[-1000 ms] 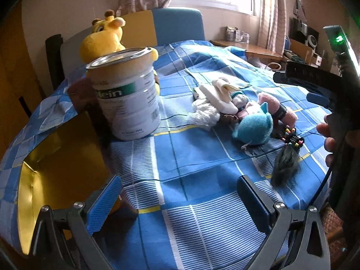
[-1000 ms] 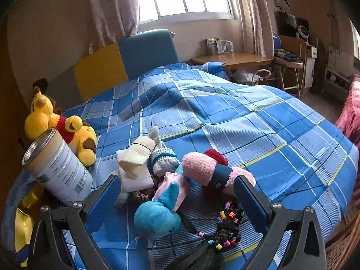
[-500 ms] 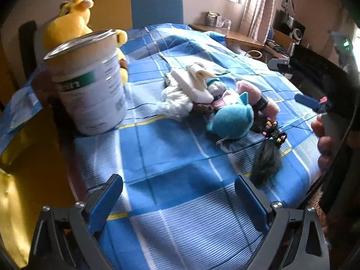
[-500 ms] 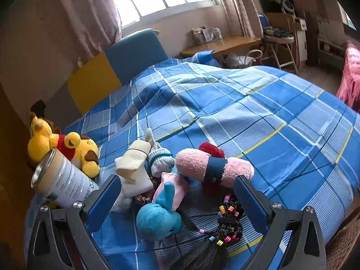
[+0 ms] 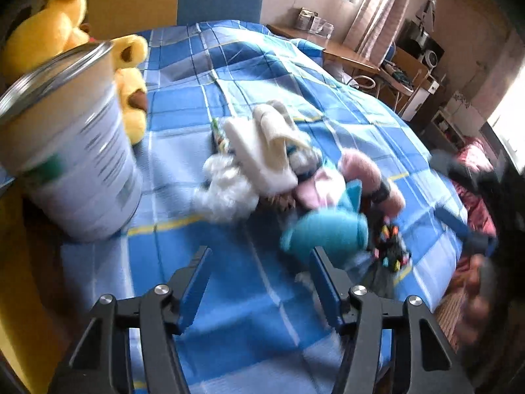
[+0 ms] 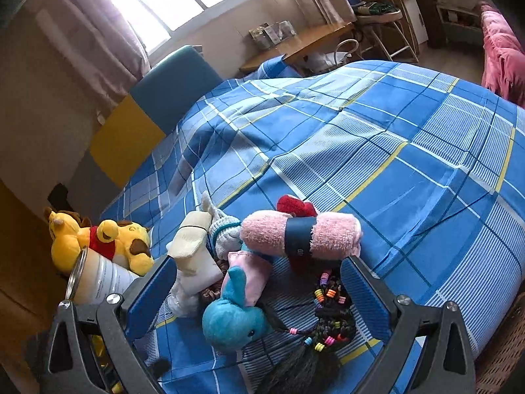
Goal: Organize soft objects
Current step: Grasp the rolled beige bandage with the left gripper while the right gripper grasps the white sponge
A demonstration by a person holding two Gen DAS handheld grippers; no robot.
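A heap of soft things lies on the blue checked bedspread (image 6: 410, 170): a teal plush (image 6: 234, 323), a pink rolled towel (image 6: 300, 238) with a dark band, a cream cloth (image 6: 192, 239), a grey sock (image 6: 224, 233) and a black braid with coloured beads (image 6: 328, 308). My right gripper (image 6: 257, 290) stands wide open just above the teal plush, touching nothing. My left gripper (image 5: 261, 279) is closing over bare bedspread with nothing between its jaws. The teal plush (image 5: 328, 233) lies just past its right fingertip. That view is blurred.
A tall white tin (image 5: 72, 164) stands at the left, with a yellow plush toy (image 5: 55, 29) behind it. A yellow-lined box (image 5: 16, 328) sits at the bed's left edge. A desk (image 6: 302, 46) and chairs stand beyond the bed, which drops off at the right.
My left gripper has swung right toward the heap and its jaws have narrowed by about half. The right gripper has rolled and come slightly nearer the heap, still wide open.
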